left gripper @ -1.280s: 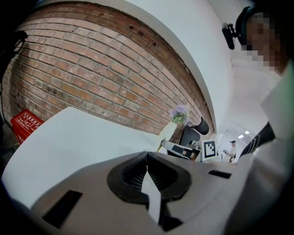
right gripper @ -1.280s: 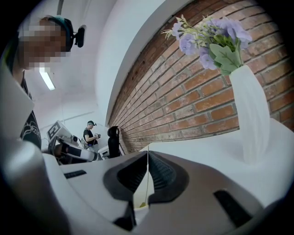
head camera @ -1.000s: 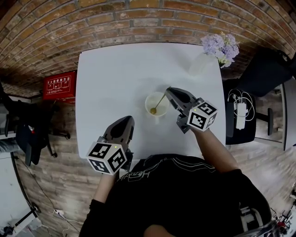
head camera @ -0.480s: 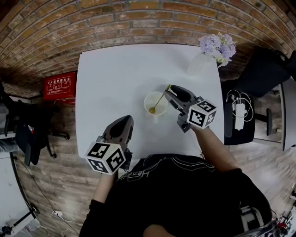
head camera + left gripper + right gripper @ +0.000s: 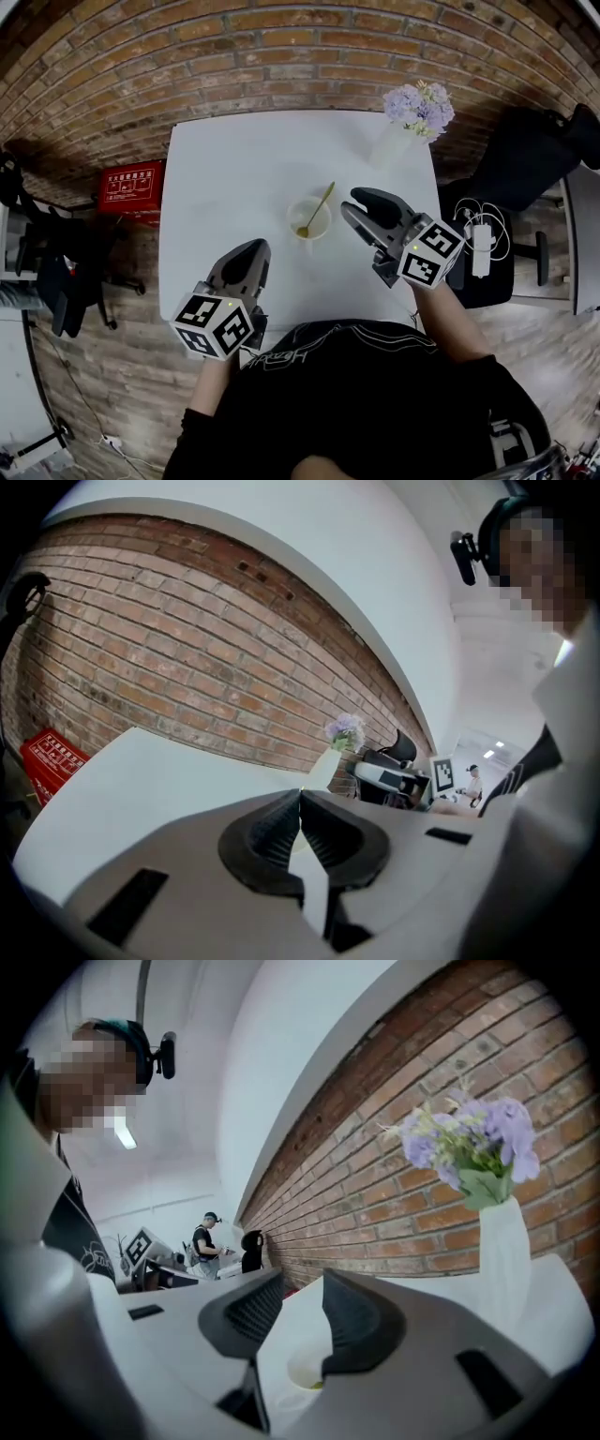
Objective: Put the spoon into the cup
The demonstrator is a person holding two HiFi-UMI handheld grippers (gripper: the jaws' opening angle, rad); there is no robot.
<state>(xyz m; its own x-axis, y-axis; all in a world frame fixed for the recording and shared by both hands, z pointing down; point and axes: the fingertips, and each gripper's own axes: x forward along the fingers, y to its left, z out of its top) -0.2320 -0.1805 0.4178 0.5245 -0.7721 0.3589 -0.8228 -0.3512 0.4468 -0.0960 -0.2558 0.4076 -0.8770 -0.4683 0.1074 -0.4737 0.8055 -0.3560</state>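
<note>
On the table (image 5: 234, 178), the spoon (image 5: 317, 208) leans inside the cup (image 5: 309, 217). The right gripper (image 5: 354, 206) is empty, its jaws just opened; the left gripper (image 5: 251, 247) is closed, empty.

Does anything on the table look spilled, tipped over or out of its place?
Nothing stands out. The cup stands upright on the table with the spoon leaning in it, handle over the far rim. No spill shows around it. The vase of flowers stands upright at the table's far right corner.
</note>
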